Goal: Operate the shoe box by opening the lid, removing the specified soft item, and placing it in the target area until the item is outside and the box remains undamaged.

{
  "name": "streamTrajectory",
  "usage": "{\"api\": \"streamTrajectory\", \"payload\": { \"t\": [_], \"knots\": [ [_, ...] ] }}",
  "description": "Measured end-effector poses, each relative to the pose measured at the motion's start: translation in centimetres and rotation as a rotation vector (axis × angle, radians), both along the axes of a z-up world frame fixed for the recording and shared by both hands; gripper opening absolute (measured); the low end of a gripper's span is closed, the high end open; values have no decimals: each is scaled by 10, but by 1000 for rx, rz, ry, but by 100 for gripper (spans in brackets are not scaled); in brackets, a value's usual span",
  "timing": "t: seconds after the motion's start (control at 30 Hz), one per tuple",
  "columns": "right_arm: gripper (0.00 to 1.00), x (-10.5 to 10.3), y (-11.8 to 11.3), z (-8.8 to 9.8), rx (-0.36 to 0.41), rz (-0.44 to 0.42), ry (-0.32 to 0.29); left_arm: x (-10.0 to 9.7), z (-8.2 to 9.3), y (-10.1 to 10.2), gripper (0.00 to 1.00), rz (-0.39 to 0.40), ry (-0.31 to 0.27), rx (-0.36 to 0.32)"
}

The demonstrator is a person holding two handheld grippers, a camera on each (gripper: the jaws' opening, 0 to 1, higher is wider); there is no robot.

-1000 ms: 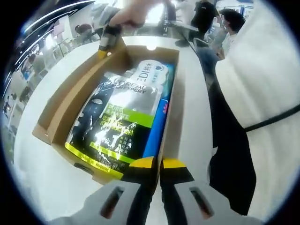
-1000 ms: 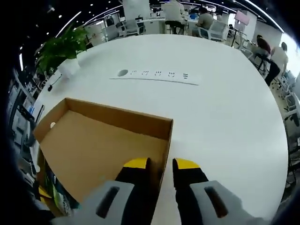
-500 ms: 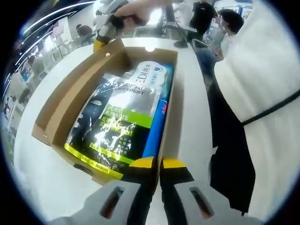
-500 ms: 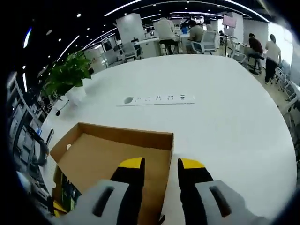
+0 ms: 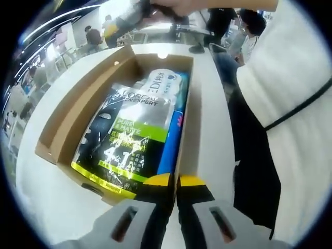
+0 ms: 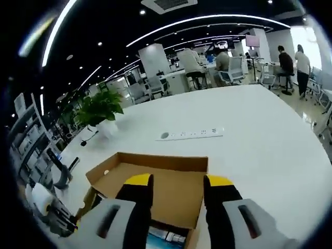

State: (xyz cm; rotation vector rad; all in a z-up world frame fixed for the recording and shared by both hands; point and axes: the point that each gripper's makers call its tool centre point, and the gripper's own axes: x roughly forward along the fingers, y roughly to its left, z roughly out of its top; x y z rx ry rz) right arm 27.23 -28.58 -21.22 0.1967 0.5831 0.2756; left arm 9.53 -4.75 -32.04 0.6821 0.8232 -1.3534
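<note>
Bright ceiling strip lighting, window glare at upper edges, sheen on white table (image 6: pixel 270 140), strong fisheye edge distortion, motion blur at top.

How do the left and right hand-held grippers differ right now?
The left hand-held gripper is shut on the shoe box wall at its near end; the right hand-held gripper is open, holding nothing. The left one sits at table level; the right one hovers above the raised lid. Both have yellow-tipped black jaws.

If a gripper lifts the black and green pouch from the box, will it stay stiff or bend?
The black and green pouch probably bends: it looks like thin film. Its glossy surface may slip between jaws. It likely lifts easily from the open box.
</note>
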Motion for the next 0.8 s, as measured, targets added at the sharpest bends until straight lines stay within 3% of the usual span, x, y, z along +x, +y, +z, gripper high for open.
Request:
{"api": "streamTrajectory", "payload": {
  "t": [0.03, 0.17, 0.23, 0.47, 0.8],
  "knots": [
    [42, -5, 1, 2, 10, 8, -6, 0, 0, 0, 2, -1, 0, 0],
    [42, -31, 10, 19, 167, 51, -37, 1, 0, 0, 2, -7, 12, -1],
    [43, -39, 6, 26, 216, 31, -48, 1, 0, 0, 2, -10, 12, -1],
    [49, -58, -7, 39, 237, 25, -70, 1, 0, 0, 2, -7, 11, -3],
    [50, -65, -26, 43, 259, -31, -94, 1, 1, 0, 2, -7, 16, -4]
  ]
}}
